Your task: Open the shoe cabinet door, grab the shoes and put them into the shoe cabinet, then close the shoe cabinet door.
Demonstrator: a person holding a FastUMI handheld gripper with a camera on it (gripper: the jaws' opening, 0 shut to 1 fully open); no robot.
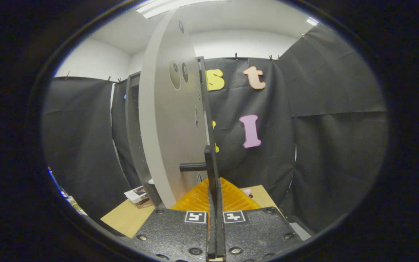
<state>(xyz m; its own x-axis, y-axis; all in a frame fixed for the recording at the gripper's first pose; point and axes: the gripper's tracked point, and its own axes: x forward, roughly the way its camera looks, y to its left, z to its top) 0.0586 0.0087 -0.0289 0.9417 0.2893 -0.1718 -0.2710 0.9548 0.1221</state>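
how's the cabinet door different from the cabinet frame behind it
The cabinet door has a pale grey face; the cabinet frame is dark. The cabinet door is swung out edge-on, its black edge clamped between the tool's orange fingers; the cabinet frame stands beyond them to the left, untouched. Both stand upright.

The tan desk [126, 218] is carrying the grey shoe cabinet [136, 145], a small printed box [138, 196] lying beside it.
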